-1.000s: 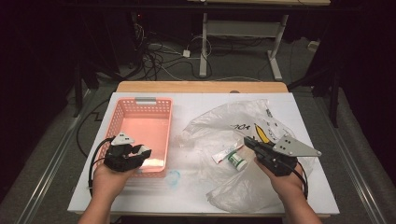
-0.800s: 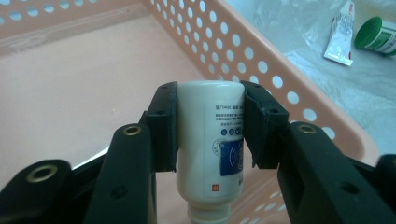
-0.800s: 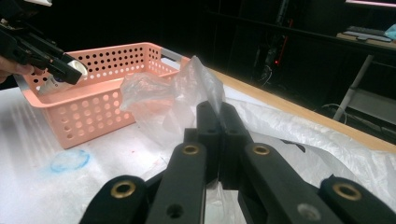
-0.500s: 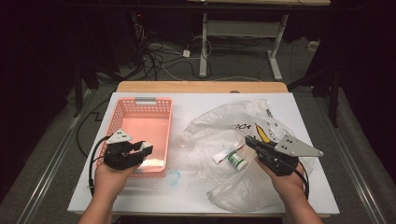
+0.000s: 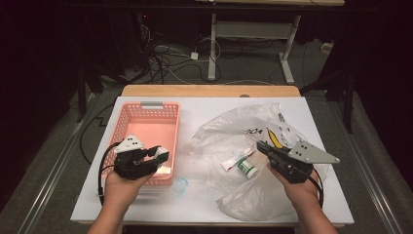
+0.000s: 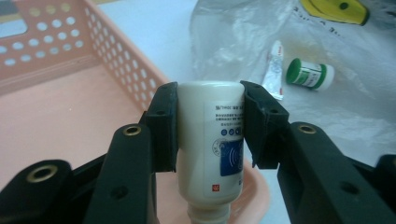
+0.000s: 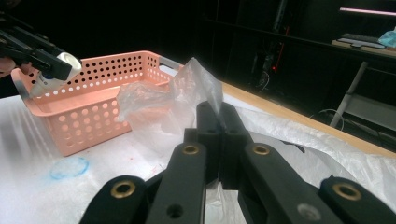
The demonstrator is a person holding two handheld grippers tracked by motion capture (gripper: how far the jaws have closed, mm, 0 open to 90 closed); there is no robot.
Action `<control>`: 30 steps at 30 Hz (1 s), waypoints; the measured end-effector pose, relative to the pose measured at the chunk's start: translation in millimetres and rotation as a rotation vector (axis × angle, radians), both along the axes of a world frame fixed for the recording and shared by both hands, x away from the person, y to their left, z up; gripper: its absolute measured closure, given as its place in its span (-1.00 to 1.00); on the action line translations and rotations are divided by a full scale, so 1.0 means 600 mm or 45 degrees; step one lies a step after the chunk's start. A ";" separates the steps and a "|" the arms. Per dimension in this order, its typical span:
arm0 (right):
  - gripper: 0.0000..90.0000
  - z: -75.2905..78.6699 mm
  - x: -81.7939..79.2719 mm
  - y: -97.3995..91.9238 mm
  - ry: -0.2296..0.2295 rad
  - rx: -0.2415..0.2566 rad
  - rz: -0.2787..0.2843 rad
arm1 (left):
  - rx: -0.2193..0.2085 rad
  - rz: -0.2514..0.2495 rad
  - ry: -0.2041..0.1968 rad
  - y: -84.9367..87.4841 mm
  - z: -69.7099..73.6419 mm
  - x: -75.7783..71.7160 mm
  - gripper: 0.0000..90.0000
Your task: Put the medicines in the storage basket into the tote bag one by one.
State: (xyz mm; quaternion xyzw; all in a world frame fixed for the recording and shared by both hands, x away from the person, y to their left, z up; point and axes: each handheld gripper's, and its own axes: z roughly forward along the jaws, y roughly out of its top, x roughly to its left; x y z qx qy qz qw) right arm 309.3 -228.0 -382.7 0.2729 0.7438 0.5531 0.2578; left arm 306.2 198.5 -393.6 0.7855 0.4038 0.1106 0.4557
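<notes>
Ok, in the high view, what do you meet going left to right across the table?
Left gripper over the pink basket → blue ring mark → white tube → green-capped bottle → right gripper.

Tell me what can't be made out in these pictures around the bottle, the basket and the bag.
- White bottle: in the left gripper view its neck is cut off by the bottom edge; its label print is too small to read.
- Plastic bag: in the right gripper view the right tongs pinch it, hiding the held fold.
- Pink basket: in the high view the left tongs cover its near corner.
</notes>
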 end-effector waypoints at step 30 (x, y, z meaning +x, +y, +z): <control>1.00 0.003 -0.002 -0.003 -0.007 0.009 0.001 | 0.063 -0.248 0.010 -0.175 -0.019 0.004 0.29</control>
